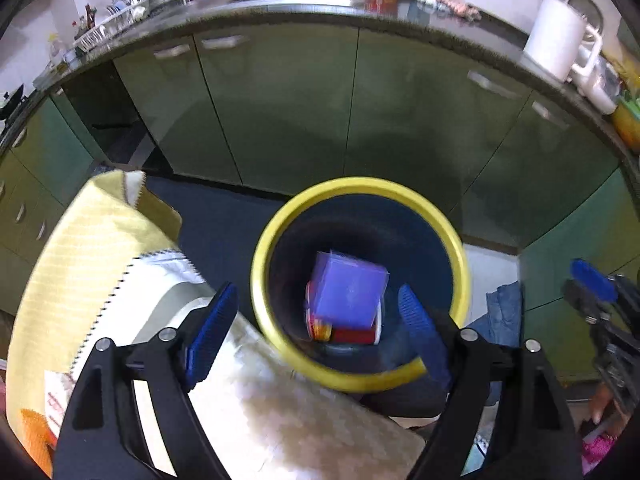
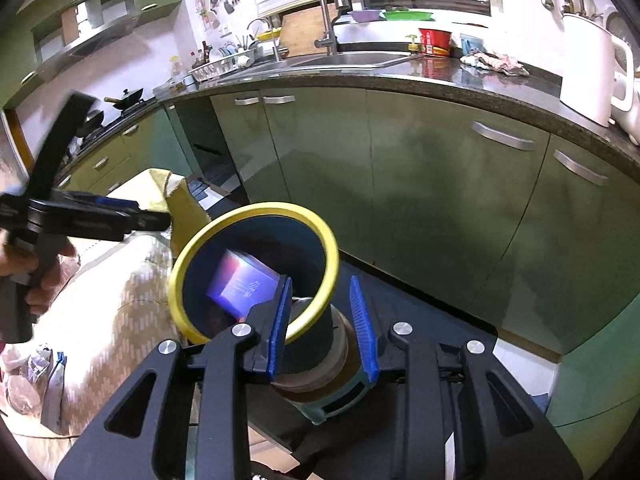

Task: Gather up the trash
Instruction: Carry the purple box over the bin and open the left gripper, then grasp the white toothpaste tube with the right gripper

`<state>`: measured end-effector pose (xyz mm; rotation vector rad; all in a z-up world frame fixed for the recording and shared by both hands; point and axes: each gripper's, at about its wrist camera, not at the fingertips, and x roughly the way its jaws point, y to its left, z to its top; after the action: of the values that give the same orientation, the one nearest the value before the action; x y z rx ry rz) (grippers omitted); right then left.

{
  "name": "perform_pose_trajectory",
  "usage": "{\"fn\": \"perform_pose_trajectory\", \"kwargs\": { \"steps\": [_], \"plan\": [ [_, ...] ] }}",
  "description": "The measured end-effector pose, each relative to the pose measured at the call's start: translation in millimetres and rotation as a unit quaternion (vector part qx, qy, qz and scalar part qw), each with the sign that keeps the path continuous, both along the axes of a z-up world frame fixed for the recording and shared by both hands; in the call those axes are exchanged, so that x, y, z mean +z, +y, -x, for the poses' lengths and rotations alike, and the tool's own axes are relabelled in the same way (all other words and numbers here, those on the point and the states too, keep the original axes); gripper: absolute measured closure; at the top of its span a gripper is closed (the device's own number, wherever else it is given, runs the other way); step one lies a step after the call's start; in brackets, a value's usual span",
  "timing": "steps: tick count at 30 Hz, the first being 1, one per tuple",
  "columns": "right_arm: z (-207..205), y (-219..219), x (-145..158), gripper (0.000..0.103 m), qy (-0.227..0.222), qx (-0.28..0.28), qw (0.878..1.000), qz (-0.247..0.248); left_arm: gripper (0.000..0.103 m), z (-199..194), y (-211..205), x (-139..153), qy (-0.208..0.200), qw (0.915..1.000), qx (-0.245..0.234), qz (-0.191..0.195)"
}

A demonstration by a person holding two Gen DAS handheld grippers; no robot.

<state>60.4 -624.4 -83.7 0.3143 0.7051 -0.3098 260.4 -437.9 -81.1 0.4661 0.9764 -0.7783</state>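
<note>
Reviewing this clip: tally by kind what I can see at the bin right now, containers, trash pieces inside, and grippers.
Round dark blue trash bin with a yellow rim: 1
Blue-purple cardboard box inside the bin: 1
Red and white packet under the box: 1
Open left gripper: 1
Open right gripper: 1
Total: 5

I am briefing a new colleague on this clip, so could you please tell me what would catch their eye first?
The yellow-rimmed bin stands out, on the floor before the green cabinets, with a purple box lying inside on other trash. The left gripper hangs open above the bin, while the right gripper is beside its rim, its jaws apart. A white kettle sits on the counter at right.
</note>
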Motion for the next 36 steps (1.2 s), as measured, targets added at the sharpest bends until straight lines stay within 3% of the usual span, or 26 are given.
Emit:
{"fn": "perform_pose_trajectory", "kwargs": {
  "steps": [6,10,14,18,24,28,34,36],
  "plan": [
    [-17.9,24.9,0.0,0.068,0.005,0.029,1.0,0.004,0.021,29.8,77.7,60.0,-0.032,0.9979,0.011,0.056],
    [-31.0,49.1,3.1,0.068,0.008,0.054,0.998,0.013,0.015,54.2,157.1,98.1,-0.078,0.9901,0.053,0.105],
    [-47.2,88.0,9.9,0.064,0.01,0.099,0.995,0.025,0.015,70.2,229.2,113.6,-0.107,0.9804,0.11,0.124],
    [-73.3,138.1,9.4,0.061,0.025,0.169,0.985,0.025,0.014,76.4,293.8,113.7,-0.11,0.968,0.169,0.15],
    [-120.9,221.3,6.5,0.059,0.044,0.291,0.956,0.011,0.012,88.1,368.0,97.8,-0.129,0.9449,0.256,0.159],
    [-126.6,276.3,1.5,0.059,0.066,0.36,0.931,-0.002,0.012,87.9,389.4,89.6,-0.123,0.9404,0.274,0.159],
    [-101.8,317.0,-15.8,0.059,0.119,0.389,0.913,-0.023,0.012,89.3,398.7,83.1,-0.127,0.9408,0.274,0.154],
    [-82.4,328.1,-22.3,0.059,0.135,0.403,0.904,-0.052,0.012,90.9,396.7,81.9,-0.132,0.9416,0.27,0.153]
  ]
}}
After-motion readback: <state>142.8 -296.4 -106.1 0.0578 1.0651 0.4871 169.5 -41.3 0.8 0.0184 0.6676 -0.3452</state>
